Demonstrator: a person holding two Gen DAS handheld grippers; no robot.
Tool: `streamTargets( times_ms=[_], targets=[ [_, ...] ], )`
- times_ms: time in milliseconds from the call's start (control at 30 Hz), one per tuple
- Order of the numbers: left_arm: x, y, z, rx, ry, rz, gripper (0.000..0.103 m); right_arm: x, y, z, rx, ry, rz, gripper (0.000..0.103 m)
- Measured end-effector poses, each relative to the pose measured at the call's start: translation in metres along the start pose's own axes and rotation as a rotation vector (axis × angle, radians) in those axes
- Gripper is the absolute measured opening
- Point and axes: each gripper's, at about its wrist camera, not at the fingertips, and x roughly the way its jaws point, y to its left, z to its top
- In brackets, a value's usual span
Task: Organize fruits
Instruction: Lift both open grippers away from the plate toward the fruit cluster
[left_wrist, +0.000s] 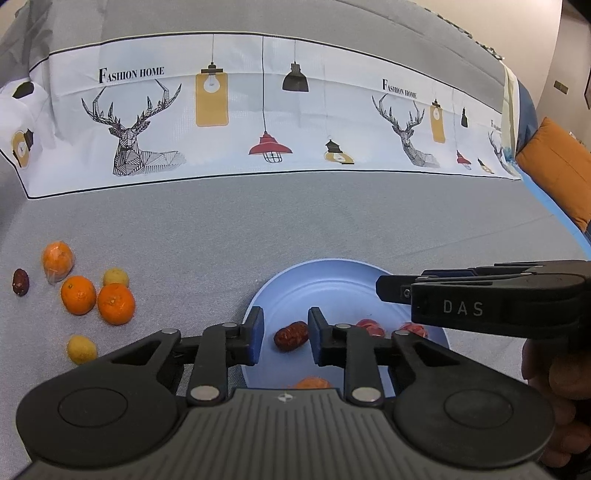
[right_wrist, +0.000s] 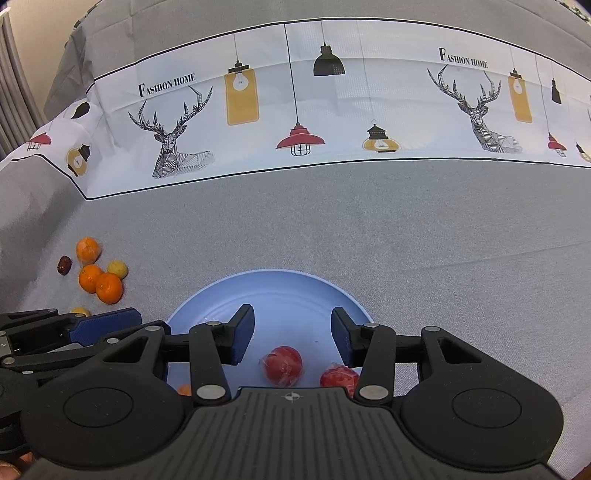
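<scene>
Far left on the grey cloth (left_wrist: 258, 221) lies the loose fruit, well apart from both tools: a second, dark date (left_wrist: 20, 281), a film-wrapped orange (left_wrist: 57, 260), two bare oranges (left_wrist: 78, 294) touching each other, and two small yellow fruits (left_wrist: 81, 349), one behind the oranges and one nearer the camera.

Next comes the left gripper (left_wrist: 286, 328), over the left part of the pale blue plate (left_wrist: 332, 264). Its jaws are drawn in close around a wrinkled red-brown date (left_wrist: 291, 336). The right pad sits against the date, and only a thin strip of plate shows beside the left pad. Another orange (left_wrist: 310, 382) peeks out on the plate just below the jaws, mostly hidden by the tool's body.

Further right, the right gripper (right_wrist: 291, 332) hangs over the same plate with its jaws well apart and nothing between the pads. Two red fruits (right_wrist: 283, 365) in shiny film (the kind cannot be told) lie on the plate beneath it, one under the gap and one by the right finger. A hand (left_wrist: 554, 387) holds this tool's grip.

Behind, a white band (left_wrist: 258, 110) printed with deer, lamps and "FASHION HOME" crosses the grey cloth. At far right sits an orange cushion (left_wrist: 554, 173).
</scene>
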Motion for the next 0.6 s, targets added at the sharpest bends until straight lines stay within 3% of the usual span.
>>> streamTargets(
  times_ms=[200,400,600],
  targets=[
    [-0.005,0.000,0.002,-0.008,-0.017,0.007,0.027,0.001,0.000,-0.001,0.003,0.000,0.003,0.048],
    [-0.044,0.001,0.012,0.065,-0.124,0.068,0.027,-0.001,-0.003,0.002,0.041,-0.003,0.013,0.048],
    [-0.083,0.034,0.028,0.247,-0.222,0.238,0.027,-0.007,0.005,0.003,0.033,-0.031,0.022,0.048]
  ],
)
